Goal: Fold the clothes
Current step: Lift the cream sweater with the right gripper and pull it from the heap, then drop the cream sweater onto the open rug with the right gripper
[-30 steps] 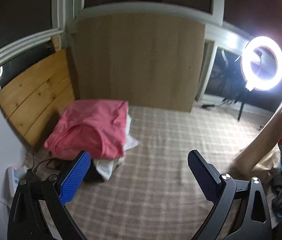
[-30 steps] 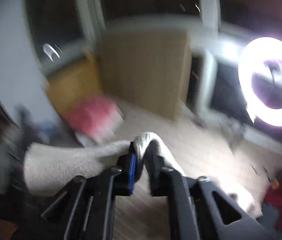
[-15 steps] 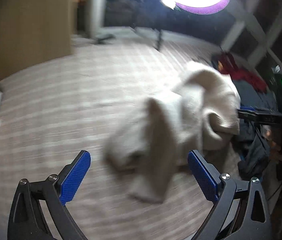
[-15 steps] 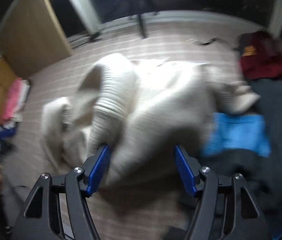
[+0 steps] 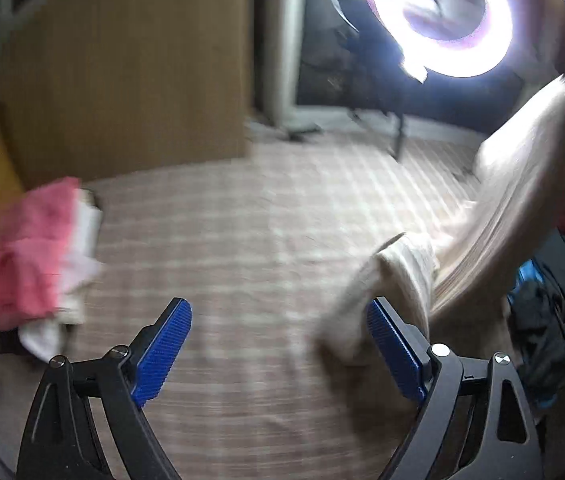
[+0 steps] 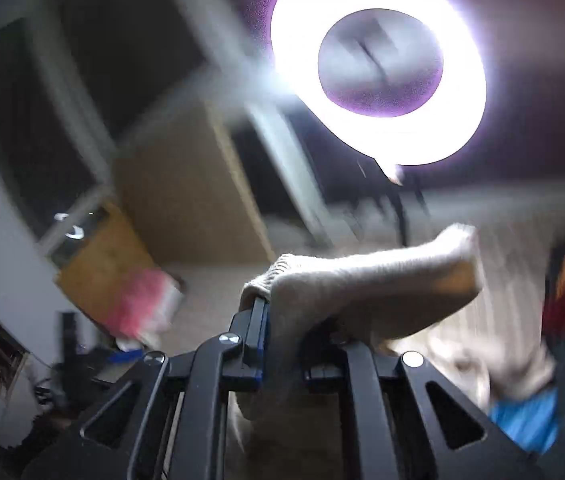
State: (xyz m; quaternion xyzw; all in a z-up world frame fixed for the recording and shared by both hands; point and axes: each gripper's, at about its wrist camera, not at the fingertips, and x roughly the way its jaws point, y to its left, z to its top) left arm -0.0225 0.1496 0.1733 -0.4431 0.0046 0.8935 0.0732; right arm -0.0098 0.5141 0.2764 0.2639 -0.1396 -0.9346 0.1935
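A cream knitted sweater (image 5: 494, 216) hangs stretched from the upper right down to the checked bed sheet (image 5: 242, 248) in the left wrist view, one sleeve end (image 5: 386, 292) dangling by my right blue pad. My left gripper (image 5: 278, 348) is open and empty above the sheet. My right gripper (image 6: 282, 340) is shut on a fold of the cream sweater (image 6: 362, 284) and holds it raised. Both views are blurred by motion.
A folded pink garment (image 5: 30, 248) lies on white clothes at the left, also in the right wrist view (image 6: 138, 304). A pile of dark, blue and red clothes (image 5: 554, 304) lies at the right. A bright ring light (image 5: 438, 16) stands behind, with a wooden board (image 5: 122, 80) against the wall.
My right gripper, open over the sweater half a second ago, has shut on it and lifted it. My left gripper has swung back left, still open.
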